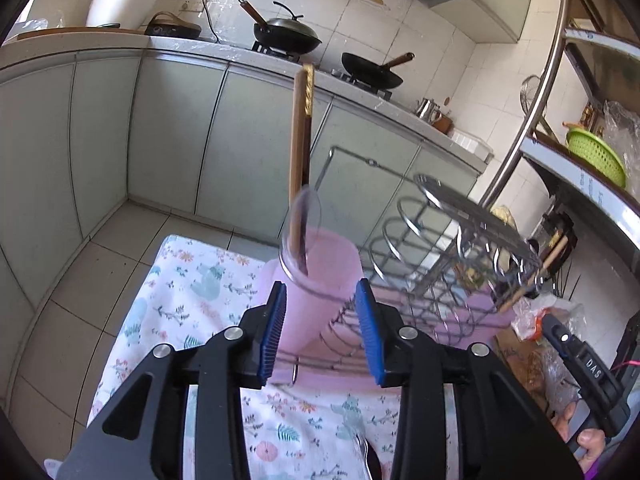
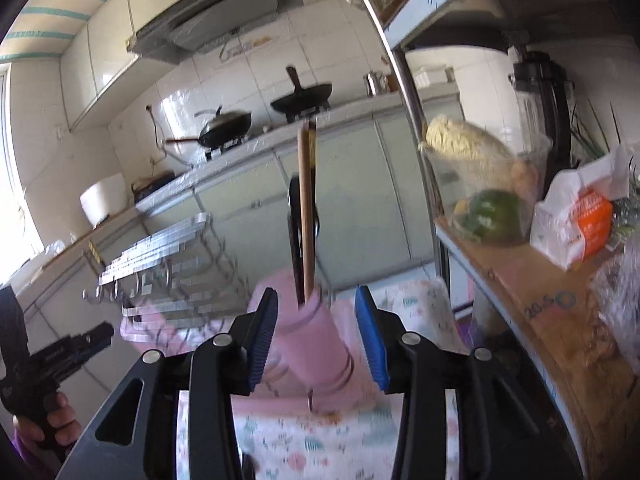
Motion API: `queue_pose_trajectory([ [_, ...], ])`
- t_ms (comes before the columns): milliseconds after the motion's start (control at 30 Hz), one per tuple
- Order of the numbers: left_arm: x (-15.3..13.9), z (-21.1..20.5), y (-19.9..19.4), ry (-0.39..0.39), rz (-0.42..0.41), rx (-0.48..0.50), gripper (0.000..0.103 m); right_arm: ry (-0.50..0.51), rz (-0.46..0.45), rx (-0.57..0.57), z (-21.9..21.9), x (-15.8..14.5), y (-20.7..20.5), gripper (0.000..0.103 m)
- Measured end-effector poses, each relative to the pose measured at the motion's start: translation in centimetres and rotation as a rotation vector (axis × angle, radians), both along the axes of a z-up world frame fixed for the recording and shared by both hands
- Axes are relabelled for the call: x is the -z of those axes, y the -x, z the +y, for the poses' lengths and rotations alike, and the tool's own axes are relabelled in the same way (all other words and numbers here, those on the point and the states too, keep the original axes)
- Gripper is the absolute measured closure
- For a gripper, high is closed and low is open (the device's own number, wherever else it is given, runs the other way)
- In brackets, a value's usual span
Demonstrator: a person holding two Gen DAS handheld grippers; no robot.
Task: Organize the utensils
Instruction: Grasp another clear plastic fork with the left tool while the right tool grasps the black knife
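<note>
Both grippers, the left gripper point(image 1: 322, 326) and the right gripper point(image 2: 318, 334), have black angular arms with round silver screws and ribbed blue pads point(image 1: 366, 330) on the fingers. One black handle carries white letters "DAS". The person wears a purple sleeve point(image 2: 24, 450)

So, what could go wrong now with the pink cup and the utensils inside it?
1. The chopsticks and spoon stand tall in the pink cup, so a bump from the open left gripper might tip it.
2. The cup sits against the wire rack; the open right gripper could snag there.
</note>
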State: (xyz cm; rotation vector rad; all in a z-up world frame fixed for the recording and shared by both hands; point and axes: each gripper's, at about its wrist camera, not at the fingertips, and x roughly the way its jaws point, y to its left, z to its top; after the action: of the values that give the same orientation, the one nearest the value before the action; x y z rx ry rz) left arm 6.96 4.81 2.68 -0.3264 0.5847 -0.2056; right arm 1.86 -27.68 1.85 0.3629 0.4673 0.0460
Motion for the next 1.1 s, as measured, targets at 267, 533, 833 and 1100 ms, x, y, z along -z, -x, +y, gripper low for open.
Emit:
queue_pose_trajectory([
  [267,2.8,-1.9,1.6,-0.049,0.093,0.049,0.067,0.051,0.153,-0.073,2.7,3.6,0.8,0.063],
  [533,6.7,-3.6,2.5,-0.028,0.242,0.11,0.067,0.076,0.28,-0.148,4.8,6.4,1.4,0.063],
  [833,10.1,-7.4,3.3,-0.079,0.361,0.229,0.067,0.036,0.364,-0.174,4.5,8.7,1.6,0.063],
  [1100,12.2,-10.7,3.9,-0.174,0.431,0.295,0.067,-0.014,0.39,-0.173,3.4,9.5,1.8,0.063],
])
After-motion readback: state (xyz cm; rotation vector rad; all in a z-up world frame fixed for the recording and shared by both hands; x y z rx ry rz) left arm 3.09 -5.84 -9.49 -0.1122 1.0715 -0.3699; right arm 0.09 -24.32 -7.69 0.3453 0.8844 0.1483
